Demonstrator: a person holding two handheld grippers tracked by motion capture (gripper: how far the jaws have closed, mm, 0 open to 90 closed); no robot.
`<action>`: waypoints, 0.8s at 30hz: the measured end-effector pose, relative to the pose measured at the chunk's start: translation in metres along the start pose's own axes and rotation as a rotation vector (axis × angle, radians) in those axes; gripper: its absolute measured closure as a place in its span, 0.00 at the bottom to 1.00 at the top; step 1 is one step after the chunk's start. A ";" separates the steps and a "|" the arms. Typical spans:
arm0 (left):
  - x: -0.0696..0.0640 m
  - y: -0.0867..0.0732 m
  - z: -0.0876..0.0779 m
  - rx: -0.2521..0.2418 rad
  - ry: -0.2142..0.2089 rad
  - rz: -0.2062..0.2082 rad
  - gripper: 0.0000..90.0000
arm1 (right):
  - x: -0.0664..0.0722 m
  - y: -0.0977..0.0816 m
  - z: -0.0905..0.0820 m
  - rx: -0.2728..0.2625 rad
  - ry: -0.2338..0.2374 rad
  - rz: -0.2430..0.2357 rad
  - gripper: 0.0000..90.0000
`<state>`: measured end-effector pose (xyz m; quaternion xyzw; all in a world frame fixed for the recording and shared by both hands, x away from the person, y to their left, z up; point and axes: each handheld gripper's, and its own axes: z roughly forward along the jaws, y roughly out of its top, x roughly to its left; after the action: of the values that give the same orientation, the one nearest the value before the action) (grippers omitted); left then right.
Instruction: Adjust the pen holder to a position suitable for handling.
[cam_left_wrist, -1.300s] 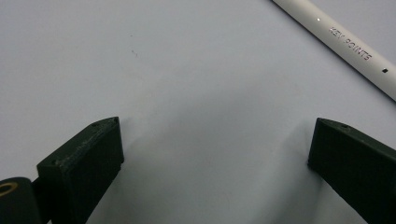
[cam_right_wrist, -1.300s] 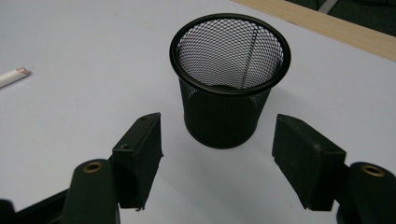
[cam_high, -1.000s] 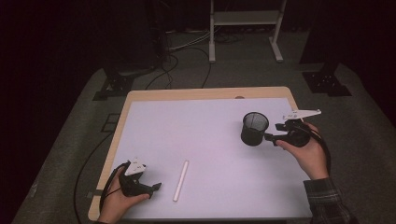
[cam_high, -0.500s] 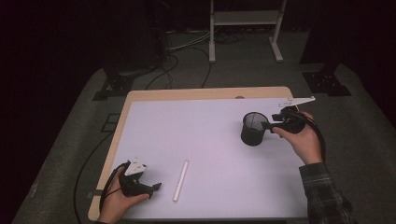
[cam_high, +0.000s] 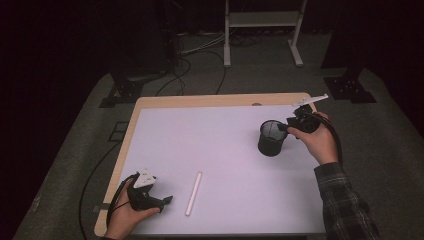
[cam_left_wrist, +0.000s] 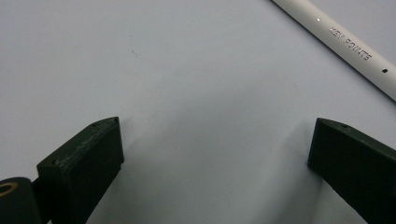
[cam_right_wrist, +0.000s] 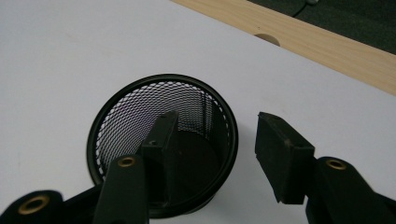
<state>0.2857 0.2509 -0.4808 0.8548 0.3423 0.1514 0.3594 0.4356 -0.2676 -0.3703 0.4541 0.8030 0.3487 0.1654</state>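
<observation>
Right gripper (cam_high: 286, 128) straddles the near wall of the mesh cup (cam_high: 272, 138), one jaw inside, one outside, jaws just closing but not yet pinching, set to grab the rim. Cup stands upright on the surface (cam_high: 225, 145). Left gripper (cam_high: 167, 200) rests wide and empty, well apart from the cup, just beside the white pen (cam_high: 193, 193).

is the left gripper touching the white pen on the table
Apart. In the left gripper view, the white pen lies beyond the left gripper, bare table between them; the high view shows the same gap.
</observation>
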 end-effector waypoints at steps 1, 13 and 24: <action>0.000 0.000 0.000 0.000 0.000 0.000 0.03 | -0.002 0.002 0.004 0.002 0.000 0.004 0.56; 0.000 0.000 0.000 -0.002 0.000 -0.001 0.03 | -0.010 0.002 0.026 0.095 -0.002 0.020 0.70; 0.000 0.000 0.000 0.000 0.000 -0.001 0.03 | -0.009 0.006 0.035 0.139 0.009 0.029 0.87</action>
<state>0.2857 0.2509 -0.4808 0.8546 0.3425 0.1511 0.3597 0.4643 -0.2591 -0.3912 0.4745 0.8194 0.2963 0.1248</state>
